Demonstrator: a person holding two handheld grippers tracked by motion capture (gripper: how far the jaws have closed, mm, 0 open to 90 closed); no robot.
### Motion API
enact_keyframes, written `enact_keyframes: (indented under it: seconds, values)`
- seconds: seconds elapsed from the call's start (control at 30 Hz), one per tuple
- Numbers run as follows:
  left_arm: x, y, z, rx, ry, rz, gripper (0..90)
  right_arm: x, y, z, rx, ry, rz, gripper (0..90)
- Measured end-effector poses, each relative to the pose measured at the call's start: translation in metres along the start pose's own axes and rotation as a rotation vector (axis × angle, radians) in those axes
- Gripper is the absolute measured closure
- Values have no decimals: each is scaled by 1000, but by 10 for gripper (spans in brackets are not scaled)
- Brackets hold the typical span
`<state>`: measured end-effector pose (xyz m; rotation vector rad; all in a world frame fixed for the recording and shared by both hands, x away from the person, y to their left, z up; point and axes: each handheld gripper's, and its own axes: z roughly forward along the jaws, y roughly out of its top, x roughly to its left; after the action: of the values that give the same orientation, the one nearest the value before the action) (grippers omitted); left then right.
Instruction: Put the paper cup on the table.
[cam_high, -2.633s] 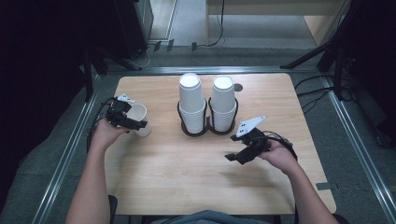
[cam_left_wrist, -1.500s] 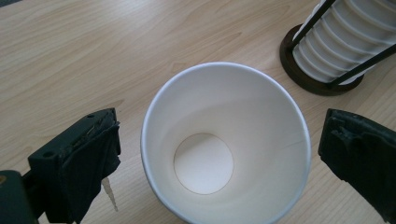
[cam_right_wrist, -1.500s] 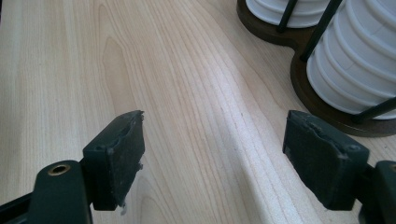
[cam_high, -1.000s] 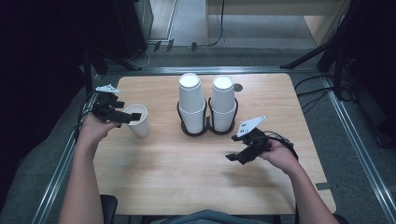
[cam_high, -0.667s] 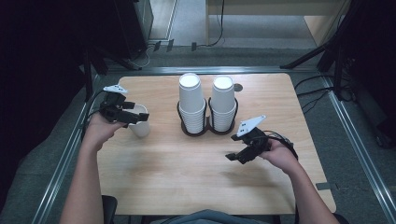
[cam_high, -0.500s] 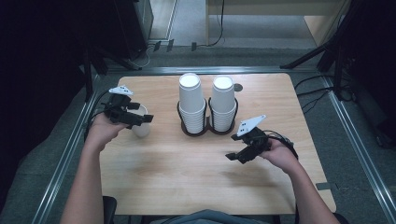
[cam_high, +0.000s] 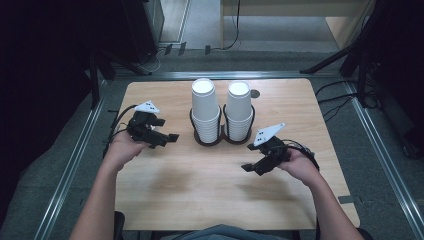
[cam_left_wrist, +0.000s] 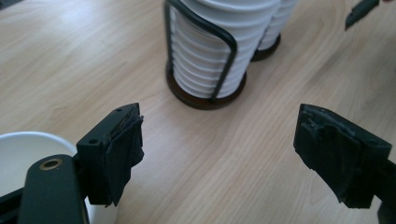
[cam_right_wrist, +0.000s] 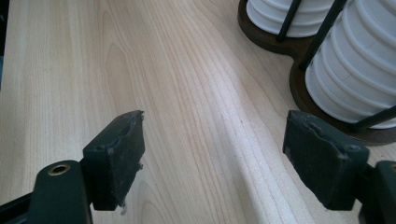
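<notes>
The left gripper (cam_high: 167, 138) has its jaws wide with nothing between them, and they were just closing a little. A white paper cup (cam_left_wrist: 28, 154) sits beside its left jaw. The right gripper (cam_high: 248, 168) hovers above the table (cam_high: 200, 200), jaws apart and empty.

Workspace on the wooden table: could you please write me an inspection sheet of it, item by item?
Surface: wooden table, bare between the hands.
Job's things: two white cup stacks in a black wire holder; single white cup outside the left jaw.
Clutter: small dark round spot near the far edge; cannot tell what.
Grippers: left tongs open, have just been closing slightly, nothing between; right tongs open over bare wood.
Cables: left cable and right cable trail from the tongs.
Surroundings: grey floor, metal rail.
</notes>
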<state>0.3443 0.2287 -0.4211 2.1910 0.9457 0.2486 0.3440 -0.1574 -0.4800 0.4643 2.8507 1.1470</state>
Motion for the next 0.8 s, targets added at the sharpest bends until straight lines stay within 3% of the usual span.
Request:
enact_keyframes:
  seconds: [0.1,0.33,0.53,0.8]
  values:
    - [-8,-2,8,6,-18,15,157,0,0,0,1,4,1,213]
    - [-19,-5,24,2,-16,34,156,2,0,1,2,6,1,213]
    - [-29,-6,36,0,-12,75,156,2,0,1,3,2,-2,213]
    - [-44,-10,56,46,-38,128,152,3,0,3,8,2,5,213]
